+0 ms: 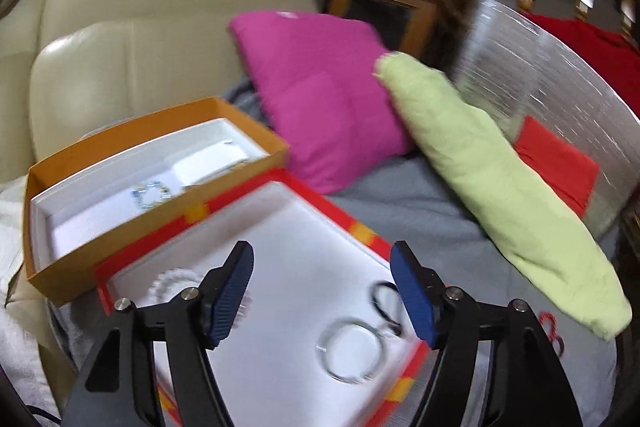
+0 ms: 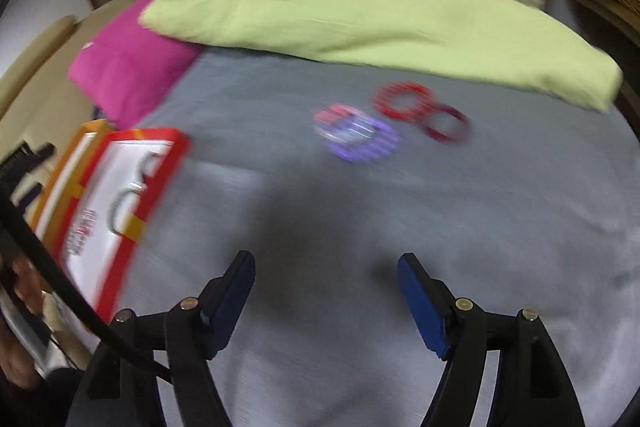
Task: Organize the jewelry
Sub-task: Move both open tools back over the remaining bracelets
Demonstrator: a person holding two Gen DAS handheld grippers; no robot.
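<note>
Left wrist view: left gripper [image 1: 322, 291] jaws apart, empty, above red box [image 1: 304, 193] holding clear bangle [image 1: 350, 351], black ring [image 1: 386, 303]. Orange box [image 1: 132, 227] far left.

Right wrist view: right gripper [image 2: 326, 301] spread, empty, over grey blanket [image 2: 360, 227]; red bangles [image 2: 420, 109], purple bangle [image 2: 360, 141] ahead. No legible writing.

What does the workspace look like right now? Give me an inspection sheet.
Surface: grey blanket, no hard tabletop seen.
Job's things: red-rimmed tray holds a clear bangle, dark loop and pale beaded bracelet; orange box holds a blue-beaded bracelet; red, dark red, purple and pink bracelets lie loose on the blanket.
Clutter: pink cushion, green cloth.
Grippers: left gripper open above the tray, empty; right gripper open, empty.
Cables: black cable.
Surroundings: cream seat, wooden furniture.
</note>
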